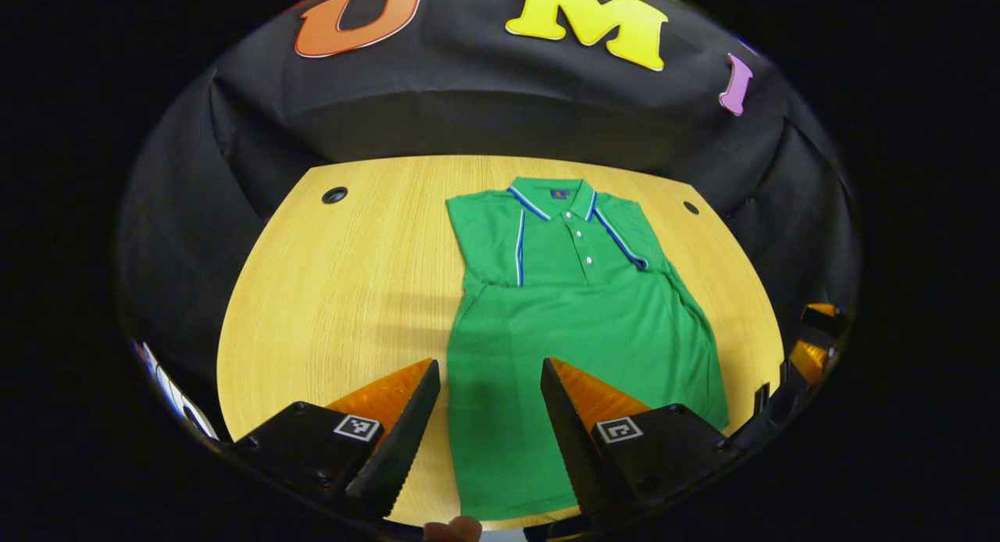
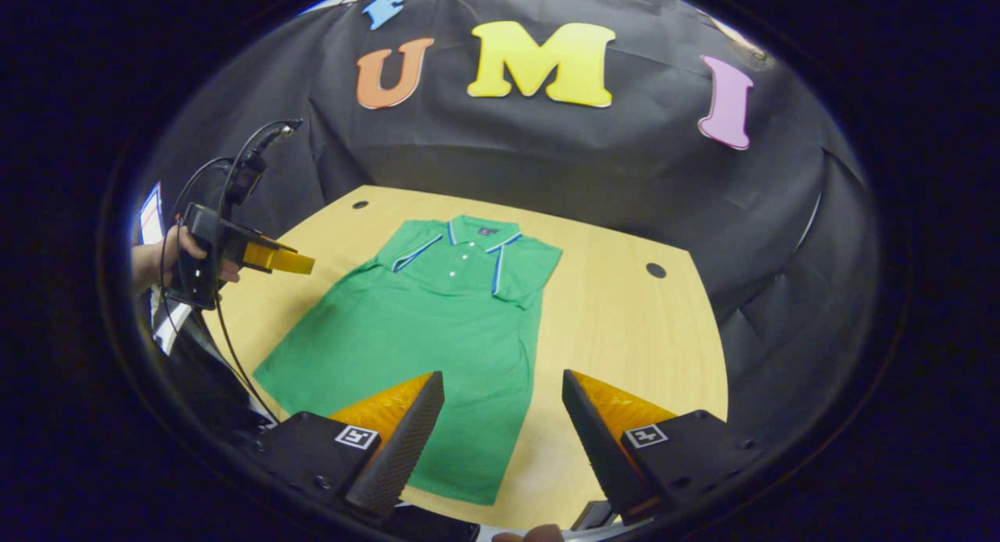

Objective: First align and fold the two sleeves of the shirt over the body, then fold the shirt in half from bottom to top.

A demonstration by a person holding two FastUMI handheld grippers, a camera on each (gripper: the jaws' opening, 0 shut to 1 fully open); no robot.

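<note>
A green polo shirt (image 1: 578, 331) lies flat on a light wooden table (image 1: 336, 292), collar toward the black cloth wall at the far edge and hem toward the near edge. Its collar (image 1: 551, 197) and shoulder seams carry blue and white stripes, and small white buttons run down the placket. Both short sleeves are already folded in over the chest, so the upper part of the shirt forms a narrow block while the lower body spreads wider below it.

In the left gripper view, the left gripper (image 1: 491, 425) hangs above the near end of the table over the shirt's lower part, its two fingers spread wide apart with nothing between them. The table has a small round hole (image 1: 334, 195) near each far corner.

In the right gripper view, the right gripper (image 2: 504, 440) also hovers above the shirt's (image 2: 437, 323) hem area, fingers wide apart and empty. Farther off at the left of this view, a hand (image 2: 168, 257) holds the other gripper above the table's (image 2: 625, 323) side edge, with cables (image 2: 226, 175) looping up from it.
</note>
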